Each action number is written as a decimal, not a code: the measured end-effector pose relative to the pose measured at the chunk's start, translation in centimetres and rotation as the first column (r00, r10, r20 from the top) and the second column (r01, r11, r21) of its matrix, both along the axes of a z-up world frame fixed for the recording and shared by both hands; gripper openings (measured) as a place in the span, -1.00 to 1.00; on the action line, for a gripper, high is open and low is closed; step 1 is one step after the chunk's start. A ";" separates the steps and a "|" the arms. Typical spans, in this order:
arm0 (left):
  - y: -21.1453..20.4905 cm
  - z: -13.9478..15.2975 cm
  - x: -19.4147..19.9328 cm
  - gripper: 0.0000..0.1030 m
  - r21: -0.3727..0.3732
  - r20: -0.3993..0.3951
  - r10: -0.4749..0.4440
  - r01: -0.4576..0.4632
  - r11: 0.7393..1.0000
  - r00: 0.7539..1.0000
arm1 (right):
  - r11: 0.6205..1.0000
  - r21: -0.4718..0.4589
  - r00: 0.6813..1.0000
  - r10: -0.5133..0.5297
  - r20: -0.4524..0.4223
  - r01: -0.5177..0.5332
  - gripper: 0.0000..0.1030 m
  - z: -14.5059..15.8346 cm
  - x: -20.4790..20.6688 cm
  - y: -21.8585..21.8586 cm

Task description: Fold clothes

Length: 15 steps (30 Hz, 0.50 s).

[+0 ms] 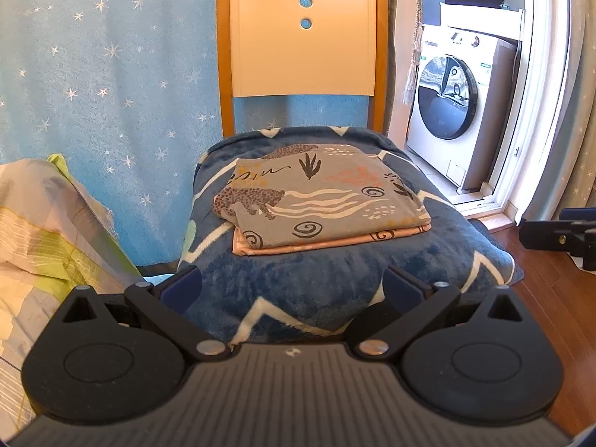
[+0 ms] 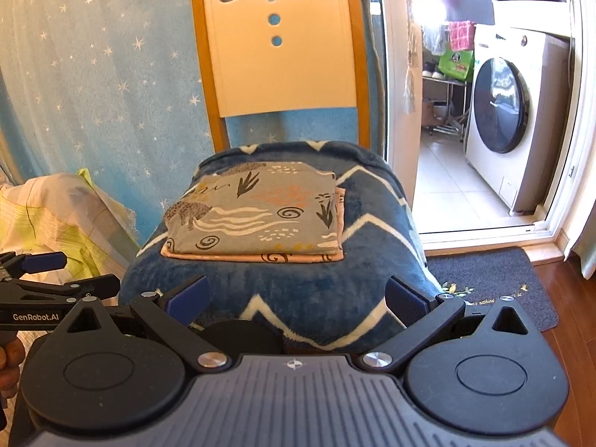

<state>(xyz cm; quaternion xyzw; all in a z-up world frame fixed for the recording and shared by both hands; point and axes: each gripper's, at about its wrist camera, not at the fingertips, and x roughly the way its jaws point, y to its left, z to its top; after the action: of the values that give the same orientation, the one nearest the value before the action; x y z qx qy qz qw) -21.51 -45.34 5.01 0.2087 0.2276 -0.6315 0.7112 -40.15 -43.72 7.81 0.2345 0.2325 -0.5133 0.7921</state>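
I see the folded cloth (image 1: 320, 205) at frame centre in the left wrist view, lying flat on a blue blanket (image 1: 335, 283) that covers the seat of a chair (image 1: 301, 37). The cloth is grey with leopard, leaf and spiral prints; a pink layer shows along its lower edge. The left gripper (image 1: 292, 290) sits in the lower part of the frame, released, both fingers spread wide with nothing between them, short of the cloth and not touching it. The right gripper (image 2: 296, 298) occupies the lower part of the right wrist view, likewise released and empty, with its fingers over the blanket's front edge, apart from the cloth. In that view the left gripper also appears at lower left, side-on, and a hand (image 2: 9, 365) holds its grip at the left frame edge. A striped pillow (image 1: 44, 223) lies at the left of the frame, beside the chair. A star-patterned curtain (image 1: 111, 74) fills the upper left. A washer (image 1: 458, 100) stands beyond the doorway at upper right, and a dark mat (image 2: 495, 283) lies on the floor at right.
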 end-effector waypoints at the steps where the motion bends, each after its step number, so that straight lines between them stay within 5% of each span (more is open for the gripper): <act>1: -0.1 0.0 -0.1 0.98 0.001 0.004 0.003 -0.003 1.000 1.000 | 1.000 0.002 1.000 -0.001 0.000 0.001 0.99 -0.1 0.0 -0.1; 15: -0.6 -0.1 -0.4 0.98 0.006 0.029 0.018 -0.018 1.000 0.999 | 0.999 0.039 1.000 -0.015 -0.007 0.015 0.99 -1.6 0.2 -1.1</act>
<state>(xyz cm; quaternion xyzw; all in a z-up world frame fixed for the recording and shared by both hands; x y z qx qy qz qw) -21.90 -45.91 4.94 0.2180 0.2212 -0.6212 0.7195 -39.92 -44.87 6.24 0.2502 0.2434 -0.5153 0.7827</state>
